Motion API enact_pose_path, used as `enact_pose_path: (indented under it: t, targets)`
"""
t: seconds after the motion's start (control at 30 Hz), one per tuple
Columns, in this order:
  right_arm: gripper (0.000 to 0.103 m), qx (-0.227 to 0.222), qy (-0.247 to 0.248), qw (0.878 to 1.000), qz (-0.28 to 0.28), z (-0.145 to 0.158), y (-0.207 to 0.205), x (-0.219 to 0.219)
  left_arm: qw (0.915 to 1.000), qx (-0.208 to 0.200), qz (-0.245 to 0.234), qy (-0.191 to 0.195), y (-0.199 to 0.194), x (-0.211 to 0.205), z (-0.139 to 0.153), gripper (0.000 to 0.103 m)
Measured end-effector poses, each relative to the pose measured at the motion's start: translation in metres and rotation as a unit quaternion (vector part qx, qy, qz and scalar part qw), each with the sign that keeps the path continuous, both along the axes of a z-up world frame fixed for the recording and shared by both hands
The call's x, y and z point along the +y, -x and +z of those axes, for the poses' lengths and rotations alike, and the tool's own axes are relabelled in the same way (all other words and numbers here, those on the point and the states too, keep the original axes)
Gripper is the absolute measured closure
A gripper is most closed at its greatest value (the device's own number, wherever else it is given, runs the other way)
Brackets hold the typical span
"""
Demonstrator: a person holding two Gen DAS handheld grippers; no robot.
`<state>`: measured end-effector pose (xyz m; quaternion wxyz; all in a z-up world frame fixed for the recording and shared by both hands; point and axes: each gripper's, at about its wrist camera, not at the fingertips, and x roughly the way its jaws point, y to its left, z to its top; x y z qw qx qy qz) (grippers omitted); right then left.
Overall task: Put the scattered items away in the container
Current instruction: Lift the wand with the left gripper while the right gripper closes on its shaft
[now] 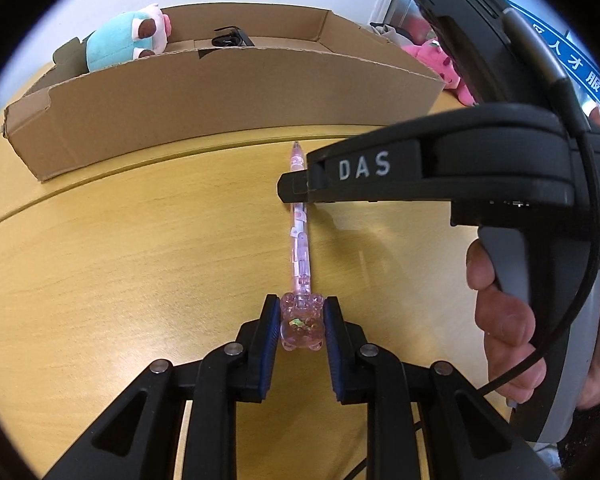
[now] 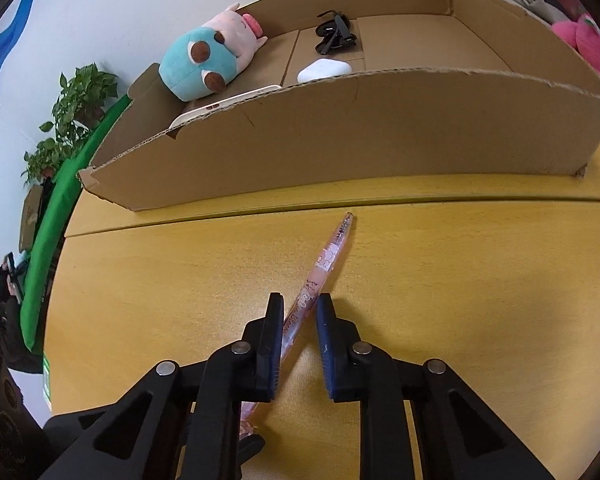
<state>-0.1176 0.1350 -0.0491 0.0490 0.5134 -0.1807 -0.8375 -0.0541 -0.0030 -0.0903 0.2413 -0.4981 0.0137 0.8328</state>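
A pink see-through pen (image 1: 300, 240) with a bear-shaped top (image 1: 302, 322) lies on the yellow wooden table, pointing at the cardboard box (image 1: 236, 100). My left gripper (image 1: 302, 320) is shut on the bear top. My right gripper (image 2: 299, 312) straddles the pen's barrel (image 2: 328, 264) with its jaws close around it; the pen crosses them at a slant. In the left wrist view the right gripper's fingertips (image 1: 296, 188) sit on the pen's middle. The box (image 2: 340, 128) holds a blue and pink plush (image 2: 208, 56), black sunglasses (image 2: 336, 32), a white case (image 2: 324, 70) and a white flat item (image 2: 224, 106).
A pink plush (image 2: 588, 48) lies beyond the box's right end. A seam (image 2: 340, 204) runs across the table in front of the box. A green strip (image 2: 60, 208) and a potted plant (image 2: 72, 112) are off the table's left edge.
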Motion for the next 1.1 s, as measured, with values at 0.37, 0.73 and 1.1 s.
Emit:
enact_pose_path:
  t: [0.37,0.73,1.1]
  targets:
    - [0.102,0.062,0.04,0.997,-0.005,0.051,-0.022,0.027,0.9985,0.052,0.0,-0.02,-0.003,0.023,0.044,0.082]
    - [0.031,-0.031,0.124,0.992,-0.02,-0.001,-0.024,0.056,0.9993,0.02,0.033,-0.001,-0.018,0.029,0.033,0.082]
    - [0.084,-0.046,0.124,0.991,0.004,-0.011,0.001,0.037,0.9988,0.013,0.047,0.002,-0.027,0.037,0.033,0.082]
